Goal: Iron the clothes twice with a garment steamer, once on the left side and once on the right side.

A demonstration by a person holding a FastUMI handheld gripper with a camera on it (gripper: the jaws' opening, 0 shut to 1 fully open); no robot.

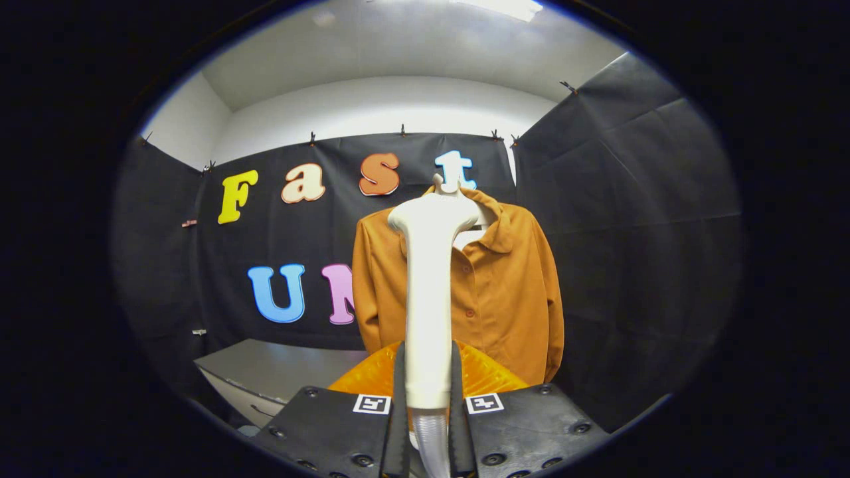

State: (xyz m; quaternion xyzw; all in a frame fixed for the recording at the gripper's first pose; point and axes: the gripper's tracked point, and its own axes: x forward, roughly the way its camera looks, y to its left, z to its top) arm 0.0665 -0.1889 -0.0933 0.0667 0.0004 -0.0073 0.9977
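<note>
Tongs clamp steamer before shirt.

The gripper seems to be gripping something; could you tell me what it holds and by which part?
The gripper is shut on the garment steamer, its fingers clamping the lower handle, with the head up in front of the orange shirt.

steamer white, upright, in claw | shirt orange, hanging beyond

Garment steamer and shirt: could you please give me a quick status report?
Gripper shut on the steamer, held upright. Orange shirt hanging beyond, steamer head in front of its collar. Contact unclear. Nothing between them.
</note>
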